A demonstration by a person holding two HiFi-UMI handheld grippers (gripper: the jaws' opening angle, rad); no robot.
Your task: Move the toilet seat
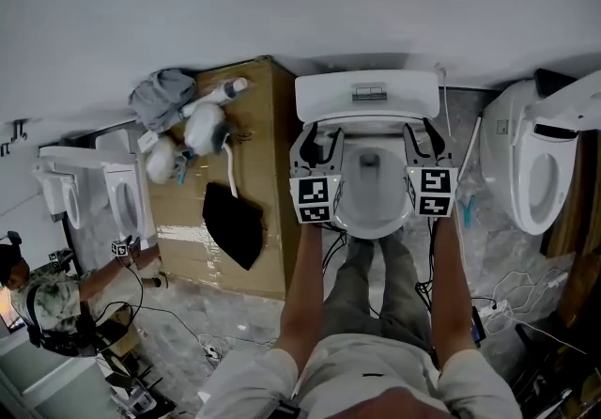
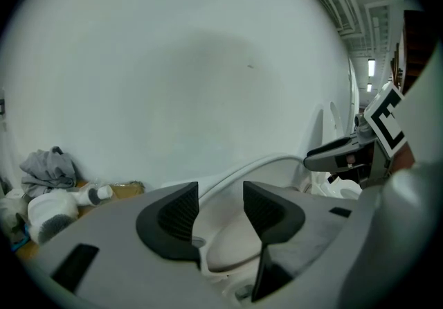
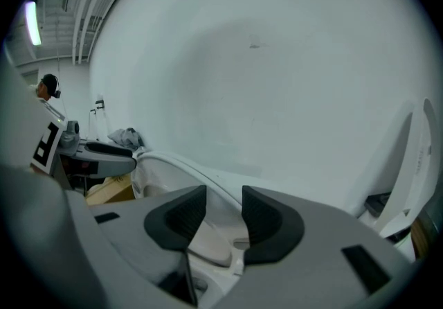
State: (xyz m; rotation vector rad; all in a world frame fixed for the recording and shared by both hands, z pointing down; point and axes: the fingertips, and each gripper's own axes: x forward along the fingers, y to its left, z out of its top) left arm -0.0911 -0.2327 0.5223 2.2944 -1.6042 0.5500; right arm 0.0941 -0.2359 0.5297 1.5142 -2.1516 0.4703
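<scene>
Two tools grip toilet seat (image 1: 374,230): L tool (image 1: 315,147) on left rim, R tool (image 1: 423,141) on right.

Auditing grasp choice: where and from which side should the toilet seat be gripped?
Grip the toilet seat at its thin side edges, both sides together, coming from the front toward the wall. The curved rim is slim enough to pinch.

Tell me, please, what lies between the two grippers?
The white toilet bowl lies between the left gripper and the right gripper, one at each side of its rim; the head view shows this.
</scene>
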